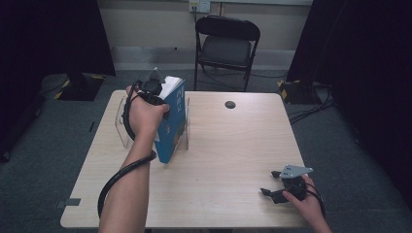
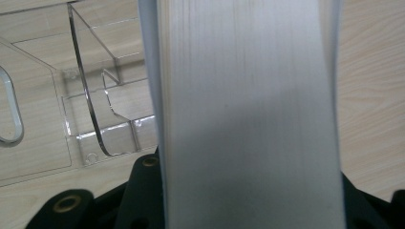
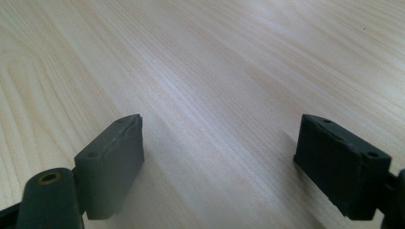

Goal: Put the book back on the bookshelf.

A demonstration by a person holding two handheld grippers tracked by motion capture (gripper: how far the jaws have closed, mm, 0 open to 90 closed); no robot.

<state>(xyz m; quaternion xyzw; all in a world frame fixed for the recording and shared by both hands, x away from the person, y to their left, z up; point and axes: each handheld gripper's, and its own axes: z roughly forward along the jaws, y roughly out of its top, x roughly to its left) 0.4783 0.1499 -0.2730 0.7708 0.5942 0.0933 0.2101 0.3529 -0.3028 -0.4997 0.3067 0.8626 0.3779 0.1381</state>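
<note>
A thick blue book (image 1: 172, 121) stands tilted on its lower corner in a clear acrylic stand (image 1: 122, 127) at the table's left. My left gripper (image 1: 159, 93) is shut on the book's upper end, with a hand wrapped around it. In the left gripper view the book's pale page edge (image 2: 248, 109) runs up between the two black jaws, and the stand's clear dividers (image 2: 90, 109) lie to its left. My right gripper (image 1: 272, 187) rests low on the table near the front right corner, open, with bare wood between its pads (image 3: 112, 162).
The light wooden table (image 1: 228, 145) has a small dark round spot (image 1: 230, 104) near its far edge. A black folding chair (image 1: 226, 46) stands behind the table. Cables trail from both grippers, and dark curtains hang on either side.
</note>
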